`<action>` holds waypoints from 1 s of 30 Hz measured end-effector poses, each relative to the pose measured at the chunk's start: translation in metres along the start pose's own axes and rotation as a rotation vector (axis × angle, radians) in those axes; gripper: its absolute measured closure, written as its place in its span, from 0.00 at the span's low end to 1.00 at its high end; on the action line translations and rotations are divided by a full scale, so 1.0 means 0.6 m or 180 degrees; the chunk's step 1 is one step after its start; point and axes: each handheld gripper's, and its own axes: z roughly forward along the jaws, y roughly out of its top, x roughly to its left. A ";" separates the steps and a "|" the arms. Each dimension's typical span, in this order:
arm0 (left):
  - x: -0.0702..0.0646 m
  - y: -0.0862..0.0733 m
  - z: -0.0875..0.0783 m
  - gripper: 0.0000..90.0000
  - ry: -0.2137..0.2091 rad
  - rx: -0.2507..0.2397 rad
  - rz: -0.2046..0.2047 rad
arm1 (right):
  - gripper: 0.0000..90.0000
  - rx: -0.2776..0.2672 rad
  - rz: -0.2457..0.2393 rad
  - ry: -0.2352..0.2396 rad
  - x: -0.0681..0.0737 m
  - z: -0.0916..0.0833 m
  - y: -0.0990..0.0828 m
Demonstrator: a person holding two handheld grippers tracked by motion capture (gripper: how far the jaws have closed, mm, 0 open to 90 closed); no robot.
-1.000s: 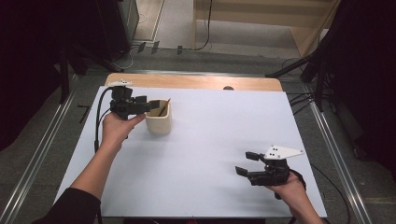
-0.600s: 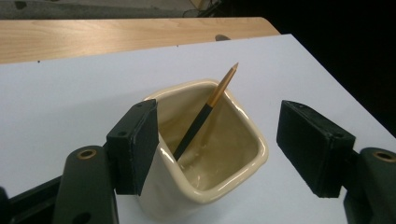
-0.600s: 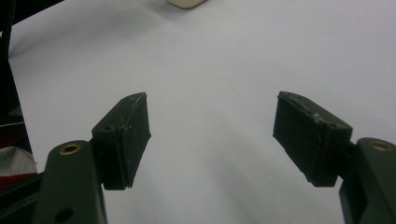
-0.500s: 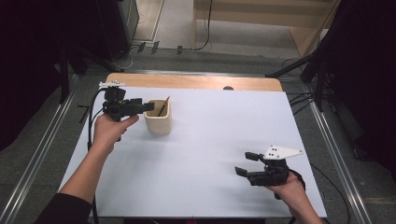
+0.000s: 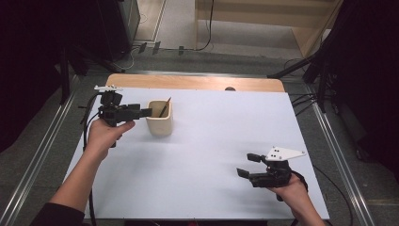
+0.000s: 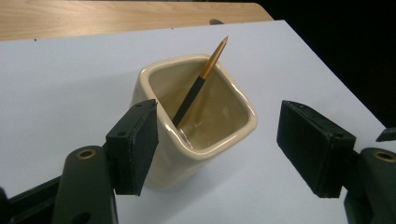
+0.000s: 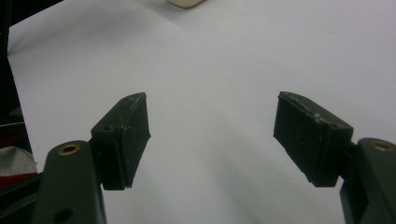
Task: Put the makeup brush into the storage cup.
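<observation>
Two grippers in play, one busy. Left gripper [image 5: 147,112] hovers at the left face of the cream glazed ceramic cup with rounded-square mouth [image 5: 160,119], which stands upright on the white table sheet [image 5: 207,155] at roughly 10 o'clock from the sheet's centre. Inside it a slim black pencil-like stick with a gold tip [image 6: 200,83] leans toward 1 o'clock, tip poking above the rim. In the left gripper view the jaws are spread wide: one pad sits just at the cup's near-left wall, whether touching cannot be told; the other pad stands apart from the right wall. Nothing gripped.

Right gripper [image 5: 249,165] rests low at about 5 o'clock on the sheet, well apart from the cup, jaws wide with nothing between them, bare sheet beyond.

Step in hand, by my read: closing on the cup. To do it well: centre the cup between both pads first, get the pads flat on opposite walls and below the rim, squeeze slowly since glaze is slick, keep it upright so the stick stays in. Off-centre closing would likely shove or tip the cup.
</observation>
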 end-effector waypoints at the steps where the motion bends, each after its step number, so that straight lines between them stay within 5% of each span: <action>1: 0.000 -0.002 -0.001 0.33 -0.0008 0.0010 0.0006 | 0.31 0.0001 0.0000 0.0000 0.000 0.000 0.000; 30: -0.003 -0.050 -0.027 0.33 -0.0096 0.0220 0.0022 | 0.31 -0.0009 0.0009 -0.0006 -0.001 0.000 0.000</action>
